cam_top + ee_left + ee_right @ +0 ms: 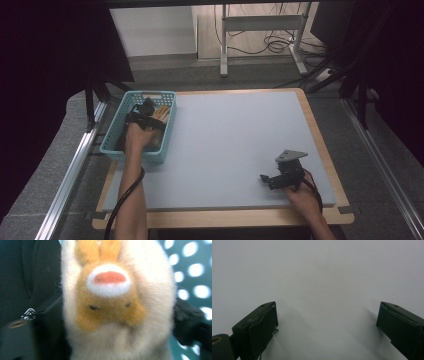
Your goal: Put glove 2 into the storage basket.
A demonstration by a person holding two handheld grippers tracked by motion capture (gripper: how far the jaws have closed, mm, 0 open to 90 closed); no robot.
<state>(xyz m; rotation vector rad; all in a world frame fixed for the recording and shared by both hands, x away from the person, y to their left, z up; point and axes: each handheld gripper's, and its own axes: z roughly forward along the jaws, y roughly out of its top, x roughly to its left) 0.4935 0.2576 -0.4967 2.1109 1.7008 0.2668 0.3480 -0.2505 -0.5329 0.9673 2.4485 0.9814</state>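
The left tongs (145, 111) were down inside the teal basket (167, 131) at the table's (235, 145) far left, with a fluffy cream-and-orange plush toy (112, 305) sitting right between the black jaws, which stood pretty wide on either side of it, and honestly I couldn't tell whether the pads were pressing on the fur or not. The right tongs (267, 179) rested well apart over at the near right of the table, jaws spread wide with just bare grey surface between them.
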